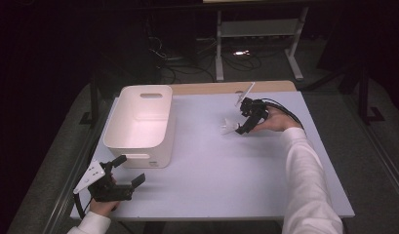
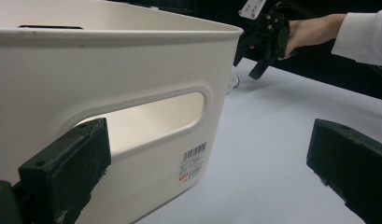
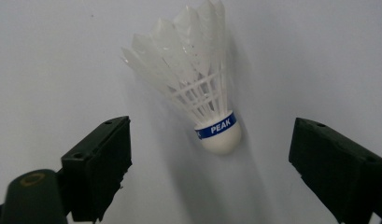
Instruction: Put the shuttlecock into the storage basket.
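Step in hand appears to be the approach for pickup: the right gripper [image 3: 209,158] is poised over a shuttlecock [image 3: 198,79] lying on its side on the desk [image 1: 226,165], fingers [image 3: 97,163] apart on either side of the cork, not touching. Next move, in my judgement, calls for lowering and closing on the cork base, not the brittle feathers. Shuttlecock: white feathers, blue band, intact; left gripper [image 1: 129,171] waits with fingers apart beside the white bin [image 1: 141,122].

We've got a dark room, a white metal rack [image 1: 258,29] at 12 o'clock, cables [image 1: 197,61] on the floor [image 1: 329,87].
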Tool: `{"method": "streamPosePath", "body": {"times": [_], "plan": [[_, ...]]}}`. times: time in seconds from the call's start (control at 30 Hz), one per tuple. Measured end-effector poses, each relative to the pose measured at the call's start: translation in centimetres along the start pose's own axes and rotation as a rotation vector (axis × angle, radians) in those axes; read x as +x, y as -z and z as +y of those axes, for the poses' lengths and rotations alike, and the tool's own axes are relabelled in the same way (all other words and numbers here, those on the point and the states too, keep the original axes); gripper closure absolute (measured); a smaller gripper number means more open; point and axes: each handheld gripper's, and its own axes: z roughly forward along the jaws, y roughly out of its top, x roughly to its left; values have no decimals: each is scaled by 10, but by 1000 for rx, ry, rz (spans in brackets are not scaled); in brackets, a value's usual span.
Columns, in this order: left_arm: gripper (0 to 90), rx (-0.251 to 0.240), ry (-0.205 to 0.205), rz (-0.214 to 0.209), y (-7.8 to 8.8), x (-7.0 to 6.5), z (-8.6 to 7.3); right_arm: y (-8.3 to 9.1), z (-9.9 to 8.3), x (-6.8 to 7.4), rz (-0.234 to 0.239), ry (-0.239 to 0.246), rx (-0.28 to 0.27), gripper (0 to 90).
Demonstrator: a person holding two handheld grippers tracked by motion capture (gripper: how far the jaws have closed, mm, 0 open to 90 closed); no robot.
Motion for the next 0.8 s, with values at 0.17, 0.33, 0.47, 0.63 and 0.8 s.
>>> {"method": "streamPosePath", "body": {"times": [0.17,0.33,0.47,0.63,0.8], "plan": [[0,0,2,-2,0,0,0,-8,1,-1,7,38,24,174],[0,1,0,-3,1,1,0,-11,1,-3,36,35,42,294],[0,3,2,-2,0,0,0,-11,1,-4,31,47,53,321],[0,3,1,-1,1,1,0,-15,1,-6,17,62,58,384],[0,-1,-3,-1,1,1,0,-19,1,-7,14,84,76,494]]}}
